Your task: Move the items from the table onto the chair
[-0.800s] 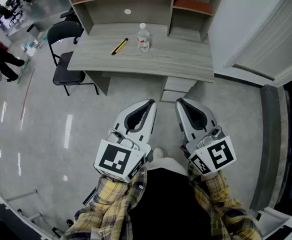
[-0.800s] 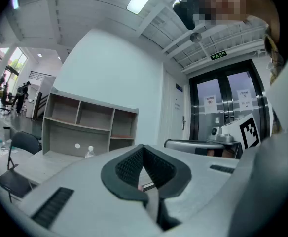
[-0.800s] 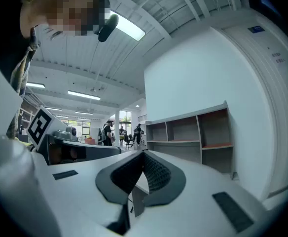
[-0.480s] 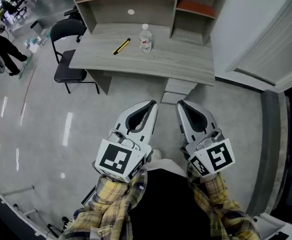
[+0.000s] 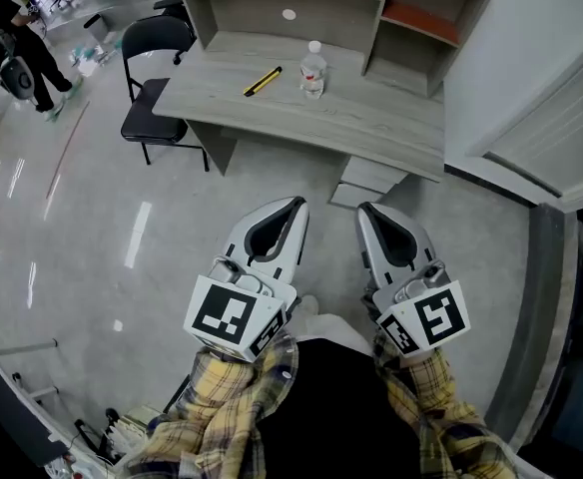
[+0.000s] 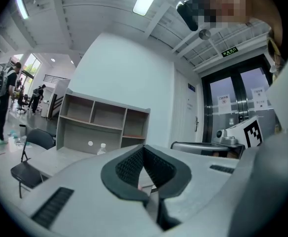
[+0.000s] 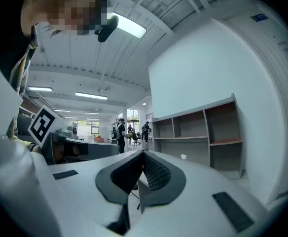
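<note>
While the left gripper (image 5: 297, 205) and the right gripper (image 5: 365, 210) hang over the floor with their jaws pressed together on nothing, well apart from the bench (image 5: 371, 118), we see nothing moved yet: the water bottle (image 5: 313, 69) stands upright on the bench, the yellow utility knife (image 5: 263, 81) lies flat near it, and the black chair (image 5: 152, 123) stands empty at the bench's left end. We judge the risks so: reaching in without spreading the jaws would topple the bottle, the thin knife could skid from a shallow pinch, and the bottle could roll off the small seat
</note>
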`<act>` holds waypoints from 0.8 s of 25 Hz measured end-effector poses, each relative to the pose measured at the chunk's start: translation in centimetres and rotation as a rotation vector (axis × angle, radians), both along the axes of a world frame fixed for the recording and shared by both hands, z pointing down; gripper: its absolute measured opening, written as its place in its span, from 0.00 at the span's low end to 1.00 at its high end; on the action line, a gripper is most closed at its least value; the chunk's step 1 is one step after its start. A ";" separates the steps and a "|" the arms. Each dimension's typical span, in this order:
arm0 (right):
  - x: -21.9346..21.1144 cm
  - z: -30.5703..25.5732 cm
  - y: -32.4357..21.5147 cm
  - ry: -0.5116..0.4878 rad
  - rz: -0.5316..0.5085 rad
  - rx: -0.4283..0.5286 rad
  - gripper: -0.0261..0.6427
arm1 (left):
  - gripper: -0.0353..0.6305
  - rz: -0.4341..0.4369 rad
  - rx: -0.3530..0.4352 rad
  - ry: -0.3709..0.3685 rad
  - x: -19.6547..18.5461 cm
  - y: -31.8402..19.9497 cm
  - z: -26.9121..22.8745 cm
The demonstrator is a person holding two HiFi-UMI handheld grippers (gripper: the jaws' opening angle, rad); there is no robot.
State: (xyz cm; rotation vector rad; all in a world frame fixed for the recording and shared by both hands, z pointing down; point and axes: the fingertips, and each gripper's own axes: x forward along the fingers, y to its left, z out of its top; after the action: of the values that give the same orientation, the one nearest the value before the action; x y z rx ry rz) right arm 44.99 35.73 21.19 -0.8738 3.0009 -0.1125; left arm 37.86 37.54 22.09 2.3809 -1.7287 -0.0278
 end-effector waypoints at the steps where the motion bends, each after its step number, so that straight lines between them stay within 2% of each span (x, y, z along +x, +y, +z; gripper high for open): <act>1: -0.3 0.1 -0.2 0.001 -0.009 -0.001 0.06 | 0.06 -0.010 -0.001 0.001 -0.3 -0.2 0.1; 9: -3.8 0.2 -4.0 0.003 -0.035 0.010 0.06 | 0.06 -0.061 0.016 -0.003 -4.6 -3.9 -0.2; 15: -8.4 0.5 -8.7 0.003 -0.011 0.024 0.06 | 0.06 -0.037 0.030 -0.004 -9.4 -8.9 0.0; 20: -14.2 0.6 -14.5 -0.001 0.048 0.007 0.06 | 0.06 0.015 0.014 -0.027 -15.1 -14.4 -0.3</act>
State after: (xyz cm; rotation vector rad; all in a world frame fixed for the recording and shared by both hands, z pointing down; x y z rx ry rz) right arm 30.84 21.19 21.75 -0.9447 2.9752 -0.1011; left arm 22.72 23.17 21.83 2.4152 -1.7273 -0.0060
